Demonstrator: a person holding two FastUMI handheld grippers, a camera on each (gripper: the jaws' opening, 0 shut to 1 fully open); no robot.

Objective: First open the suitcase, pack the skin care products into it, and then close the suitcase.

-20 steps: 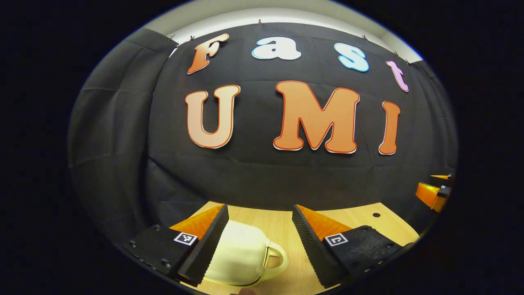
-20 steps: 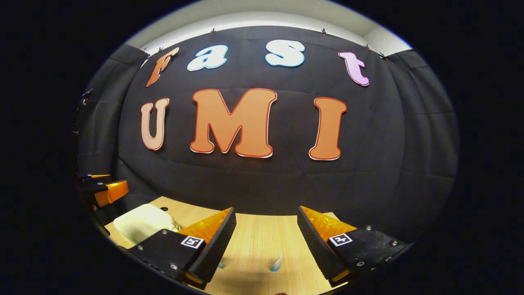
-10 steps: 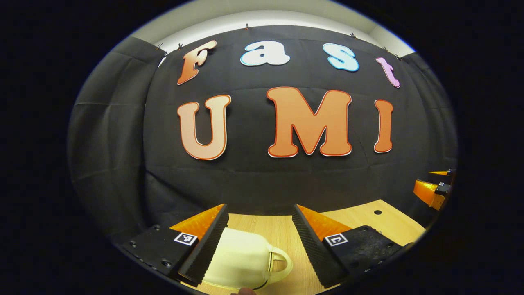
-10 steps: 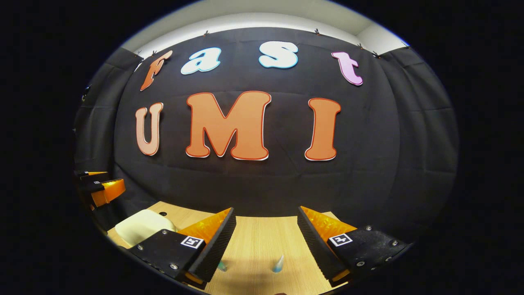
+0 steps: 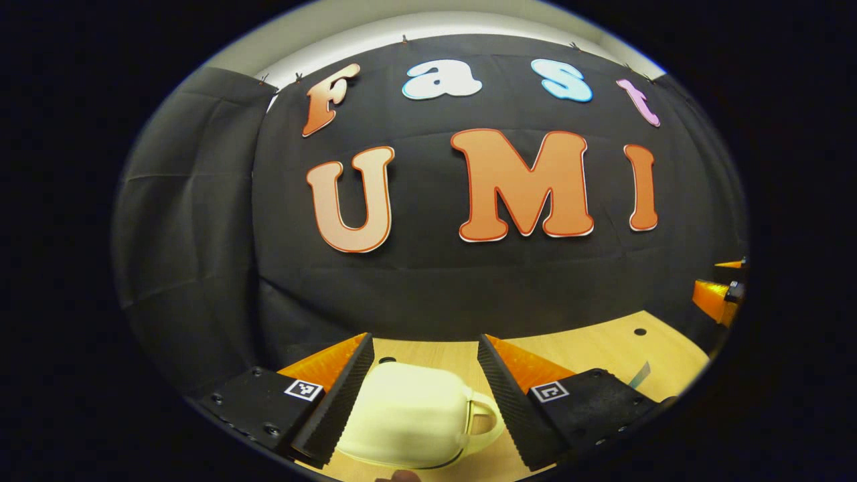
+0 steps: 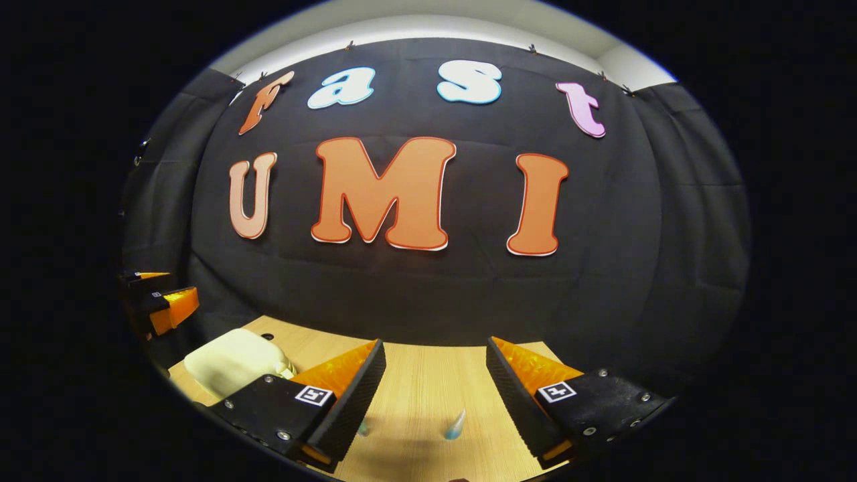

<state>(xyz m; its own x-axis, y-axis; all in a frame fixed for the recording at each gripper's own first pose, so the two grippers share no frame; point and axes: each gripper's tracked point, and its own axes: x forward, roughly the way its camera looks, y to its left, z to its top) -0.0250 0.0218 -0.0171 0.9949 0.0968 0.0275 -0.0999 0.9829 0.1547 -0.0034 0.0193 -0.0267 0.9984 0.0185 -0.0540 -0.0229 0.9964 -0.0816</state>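
Note:
A small cream suitcase [image 5: 415,415] with a handle on its right side lies closed on the wooden table [image 5: 602,348], just below and between the fingers of my left gripper [image 5: 425,351], which is open above it. In the right gripper view the same suitcase [image 6: 231,361] sits at the far left, and my right gripper [image 6: 435,355] hangs open over the table. Two small bluish skin care items [image 6: 455,426] lie on the wood below its fingers, one [image 6: 362,428] half hidden by the left finger. A bluish item tip [image 5: 639,375] shows at the right in the left gripper view.
The black cloth wall rises right behind the table's far edge. Small dark holes [image 5: 640,331] mark the tabletop. The other gripper shows at the edge of each view, at the right [image 5: 720,298] and at the left [image 6: 164,304].
The left gripper view has swung a little, so the suitcase sits more centred between its fingers. The right gripper has shifted slightly. Both grippers stay open.

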